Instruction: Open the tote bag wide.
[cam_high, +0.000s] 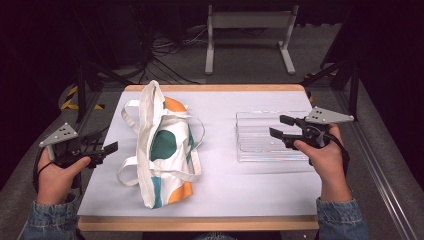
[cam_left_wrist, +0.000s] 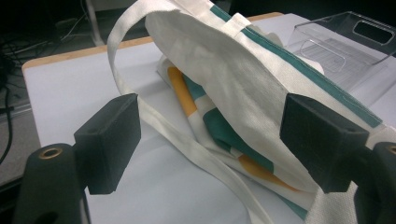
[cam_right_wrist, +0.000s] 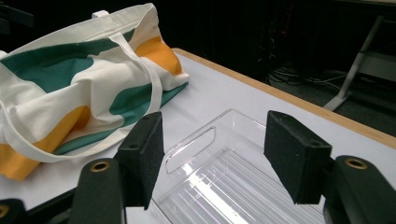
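Left gripper (cam_high: 102, 150): we hold it wide open, empty, at 9 o'clock.
Right gripper (cam_high: 280, 127): wide open, empty, at 3.
Progress: bag (cam_high: 162, 145) and tray (cam_high: 265, 150) look untouched; nothing started.

crumpled cream tote bag (cam_high: 162, 150) with teal and orange patches lies left of an empty clear plastic tray (cam_high: 265, 137).

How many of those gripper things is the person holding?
2. The left gripper is at the table's left edge beside the tote bag; the right gripper is over the clear tray.
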